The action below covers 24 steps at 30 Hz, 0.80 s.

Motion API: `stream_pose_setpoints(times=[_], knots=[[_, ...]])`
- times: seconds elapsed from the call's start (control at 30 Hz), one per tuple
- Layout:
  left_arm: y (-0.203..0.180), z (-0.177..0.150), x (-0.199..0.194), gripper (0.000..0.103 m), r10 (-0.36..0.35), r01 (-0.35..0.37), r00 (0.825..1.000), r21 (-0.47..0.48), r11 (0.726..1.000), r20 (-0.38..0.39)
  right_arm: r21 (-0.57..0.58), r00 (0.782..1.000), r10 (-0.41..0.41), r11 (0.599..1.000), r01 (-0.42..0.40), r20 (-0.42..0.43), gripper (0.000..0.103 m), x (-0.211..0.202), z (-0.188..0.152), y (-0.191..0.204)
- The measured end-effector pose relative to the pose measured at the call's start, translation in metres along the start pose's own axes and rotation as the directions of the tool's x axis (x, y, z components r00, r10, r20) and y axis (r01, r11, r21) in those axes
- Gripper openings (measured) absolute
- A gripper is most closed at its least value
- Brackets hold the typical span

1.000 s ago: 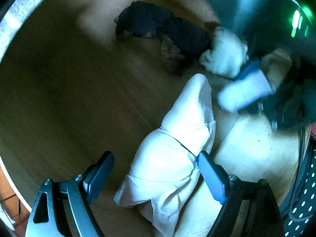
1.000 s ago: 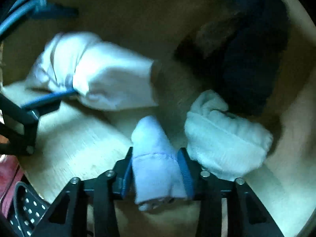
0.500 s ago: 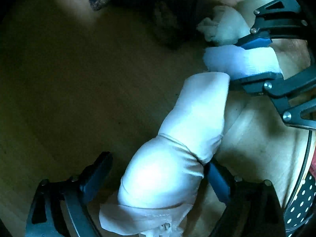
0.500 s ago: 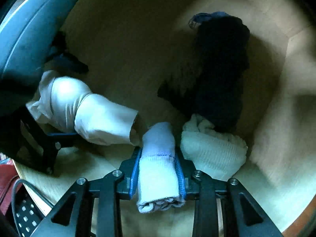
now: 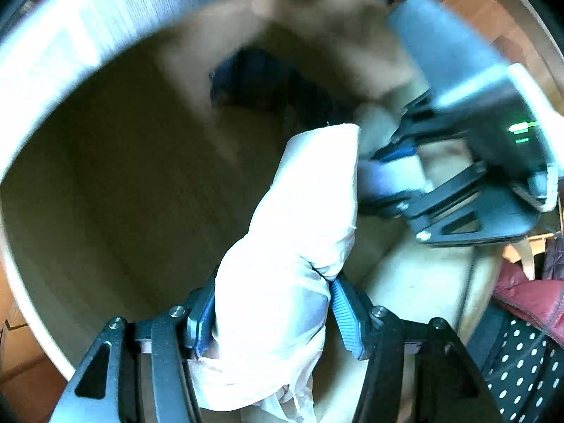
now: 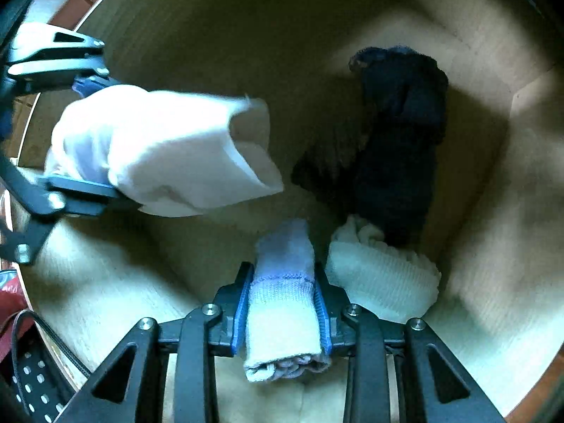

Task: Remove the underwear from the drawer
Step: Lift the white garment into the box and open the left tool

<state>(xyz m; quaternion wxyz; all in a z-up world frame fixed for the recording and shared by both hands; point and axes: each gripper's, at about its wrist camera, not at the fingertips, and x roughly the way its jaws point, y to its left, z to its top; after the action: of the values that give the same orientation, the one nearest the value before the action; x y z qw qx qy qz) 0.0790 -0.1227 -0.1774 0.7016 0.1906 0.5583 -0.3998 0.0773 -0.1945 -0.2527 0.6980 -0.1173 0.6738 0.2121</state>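
My left gripper (image 5: 271,313) is shut on a rolled white underwear bundle (image 5: 292,246), held above the wooden drawer floor (image 5: 123,183). The same white bundle (image 6: 165,148) shows at the left of the right wrist view, clamped by the left gripper (image 6: 81,134). My right gripper (image 6: 282,306) is shut on a rolled pale blue-white bundle (image 6: 282,299), lifted off the floor. In the left wrist view the right gripper (image 5: 391,176) sits just right of the white bundle with the pale bundle (image 5: 387,179) between its fingers. A dark navy garment (image 6: 398,141) and a cream ribbed roll (image 6: 384,275) lie in the drawer.
The drawer's wooden walls (image 6: 521,123) close in on the right and back. Its white rim (image 5: 70,46) arcs across the upper left. A polka-dot fabric (image 5: 521,363) and a red garment (image 5: 525,296) sit outside the drawer at lower right.
Both grippers have risen with their bundles. The left gripper closed on the white bundle and lifted it off the drawer floor; the drawer rim has come into view.
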Motion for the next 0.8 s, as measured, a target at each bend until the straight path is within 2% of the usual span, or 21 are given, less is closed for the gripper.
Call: stream_pose_setpoints(times=[0.13,0.23,0.3,0.4,0.47,0.57,0.6,0.7,0.8], knots=[[-0.008,-0.001,-0.031,0.057,-0.033,0.033,0.992,-0.002,0.999,0.124,-0.004,1.0,0.009,1.0,-0.009,0.024,0.032,-0.004,-0.005,0.004],[-0.013,-0.003,-0.056,0.057,-0.057,0.057,0.976,0.007,0.998,0.211,-0.006,0.999,0.022,1.0,-0.022,0.047,0.032,-0.029,-0.007,-0.008],[-0.016,-0.007,-0.075,0.057,-0.062,0.061,0.964,0.01,0.998,0.258,-0.001,0.997,0.036,0.999,-0.036,0.064,0.032,-0.029,-0.008,-0.012],[-0.017,-0.015,-0.092,0.056,-0.049,0.053,0.951,-0.004,0.999,0.305,0.012,0.993,0.061,0.998,-0.063,0.1,0.032,-0.033,-0.018,-0.02],[-0.012,-0.018,-0.101,0.056,-0.045,0.054,0.949,-0.017,0.998,0.312,0.019,0.991,0.07,0.997,-0.073,0.117,0.032,-0.036,-0.021,-0.021],[0.002,-0.019,-0.107,0.056,-0.015,0.045,0.939,-0.08,0.996,0.342,0.024,0.987,0.081,0.996,-0.085,0.137,0.032,-0.042,-0.02,-0.028],[0.011,-0.03,-0.101,0.056,-0.015,0.059,0.929,-0.108,0.992,0.369,0.025,0.986,0.086,0.996,-0.09,0.142,0.032,-0.044,-0.022,-0.029],[0.026,-0.034,-0.127,0.056,-0.062,0.144,0.892,-0.15,0.978,0.448,0.024,0.984,0.097,0.994,-0.102,0.15,0.032,-0.052,-0.021,-0.028],[0.031,-0.026,-0.158,0.056,-0.056,0.16,0.85,-0.155,0.975,0.524,0.022,0.982,0.111,0.993,-0.115,0.154,0.032,-0.054,-0.024,-0.031]])
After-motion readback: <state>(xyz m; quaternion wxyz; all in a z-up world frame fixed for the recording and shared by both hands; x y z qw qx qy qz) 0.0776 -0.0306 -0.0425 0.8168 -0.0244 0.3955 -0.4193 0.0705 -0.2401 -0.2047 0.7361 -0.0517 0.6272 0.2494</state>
